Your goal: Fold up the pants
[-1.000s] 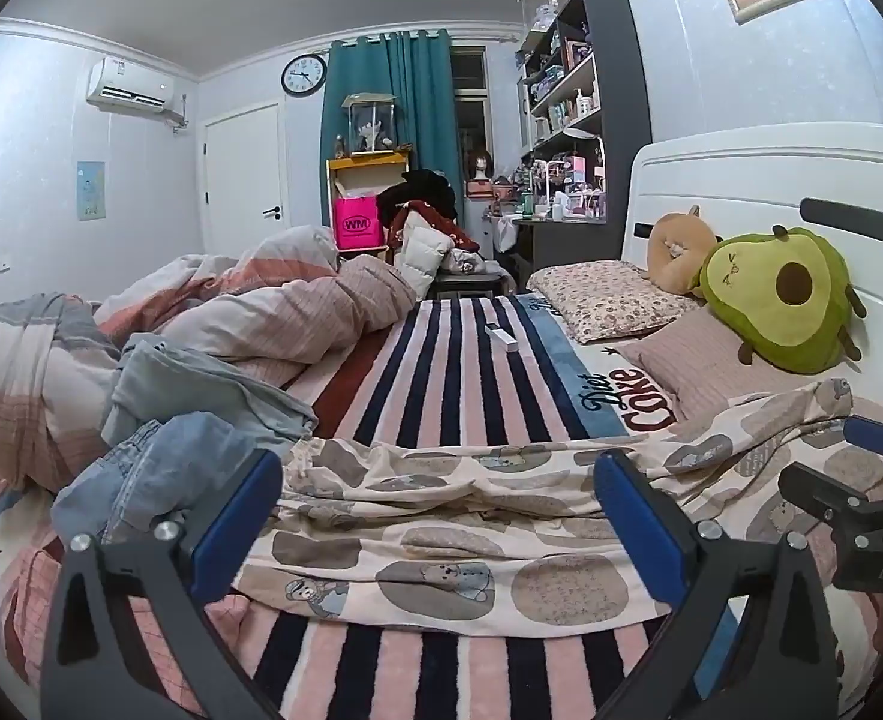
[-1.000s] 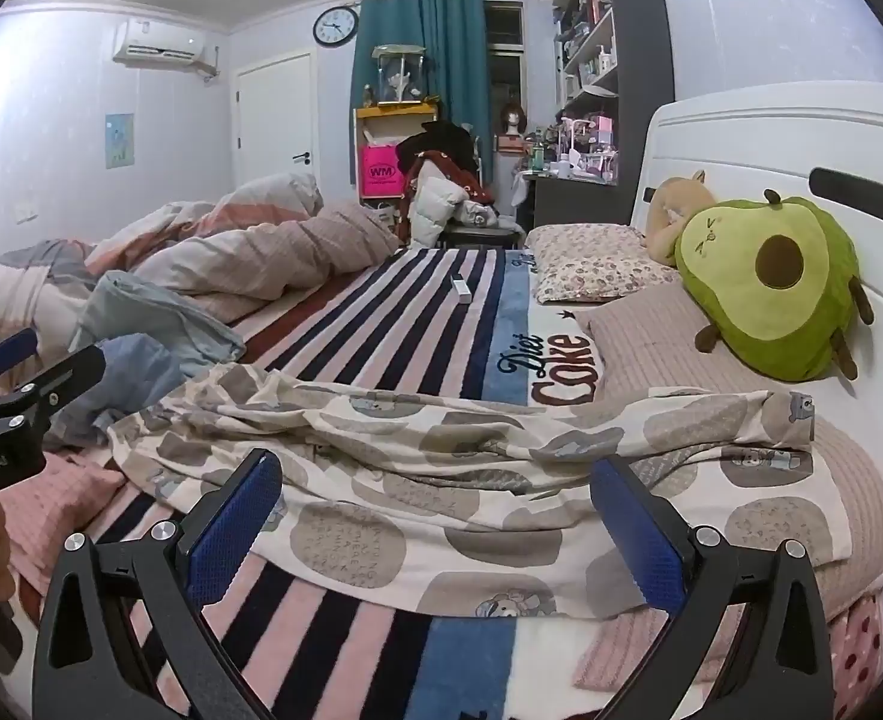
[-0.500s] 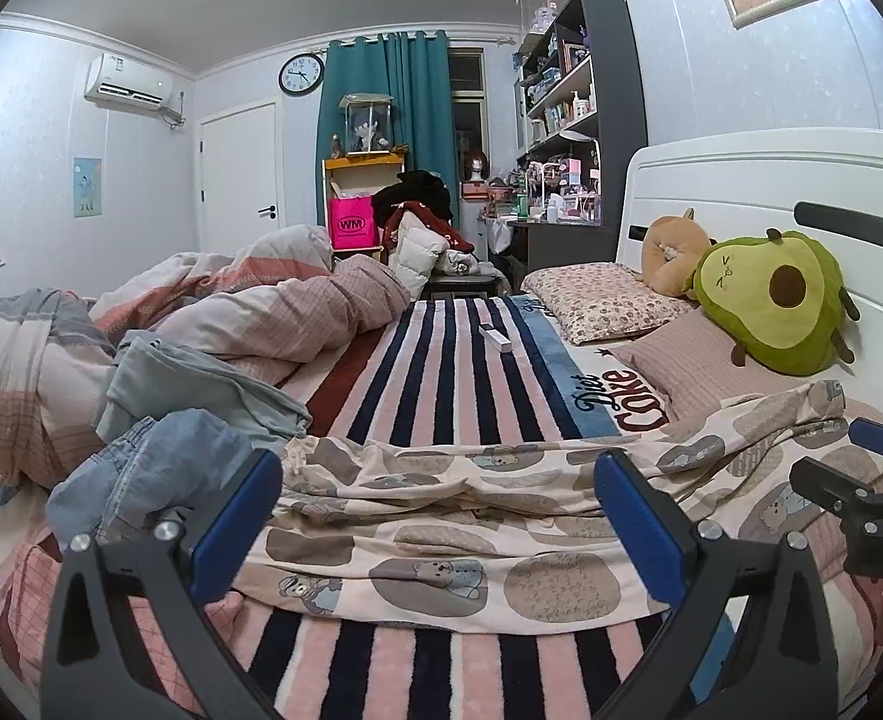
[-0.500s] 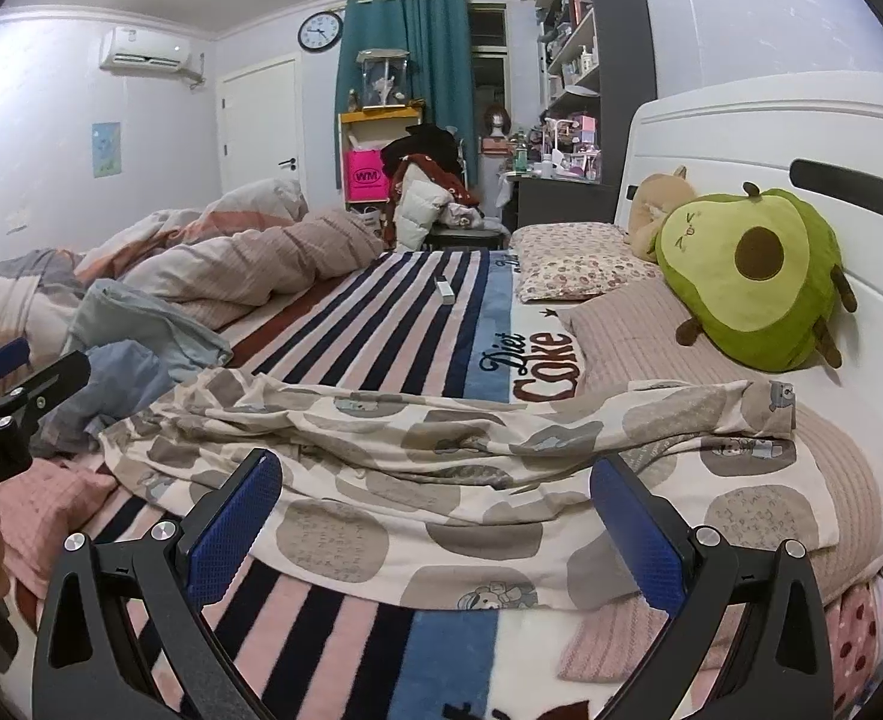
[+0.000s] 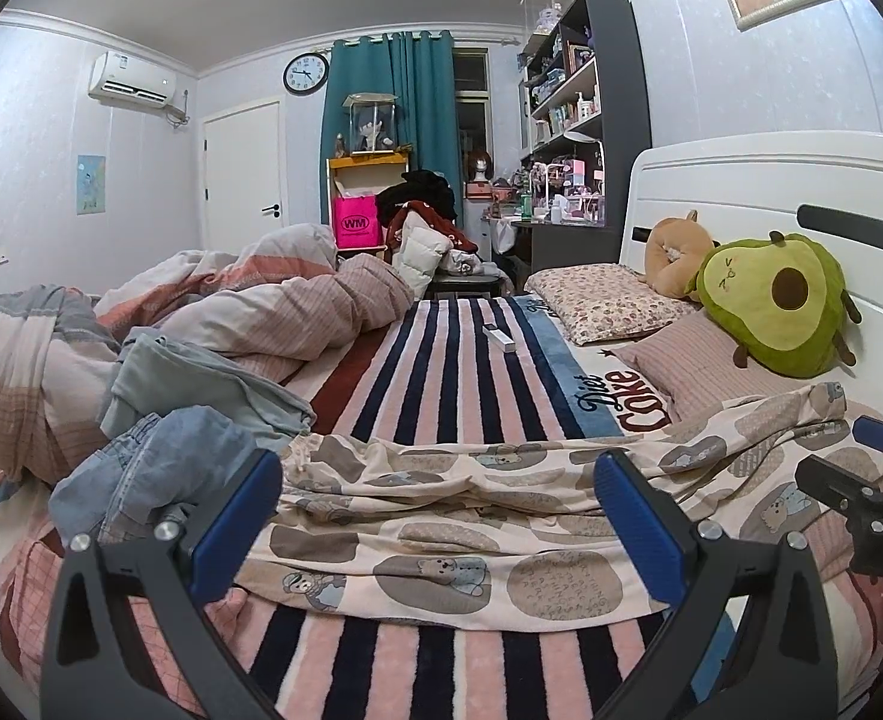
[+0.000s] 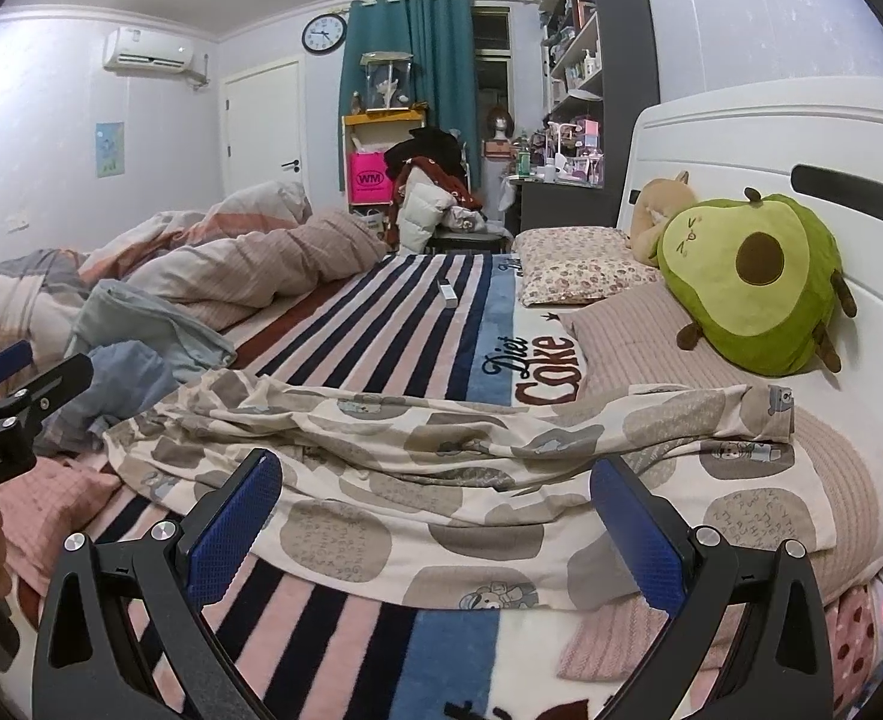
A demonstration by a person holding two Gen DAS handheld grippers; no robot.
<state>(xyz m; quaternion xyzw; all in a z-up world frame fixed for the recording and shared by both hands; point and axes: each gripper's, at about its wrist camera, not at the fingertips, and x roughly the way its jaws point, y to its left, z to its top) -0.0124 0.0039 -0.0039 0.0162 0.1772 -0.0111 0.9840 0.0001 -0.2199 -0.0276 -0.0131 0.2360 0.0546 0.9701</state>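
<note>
Cream pyjama pants (image 5: 471, 516) with grey-brown dots and bear prints lie spread and wrinkled across the striped blanket, seen also in the right wrist view (image 6: 471, 480). Their waistband is at the left and the leg ends reach the right by the pillow. My left gripper (image 5: 441, 522) is open and empty, just above the near edge of the pants. My right gripper (image 6: 435, 516) is open and empty, over the pants' near edge further right. Each gripper shows at the side of the other's view.
A striped blanket (image 5: 459, 372) covers the bed. A heap of duvet (image 5: 231, 324) and blue denim clothes (image 5: 141, 468) lies at the left. An avocado plush (image 5: 783, 306), pillows (image 5: 609, 300) and the white headboard are at the right. A small white box (image 5: 498, 337) lies further back.
Both grippers have drifted slightly, so the pants sit a little lower and nearer in the views. Both stay open. The pants have not moved.
</note>
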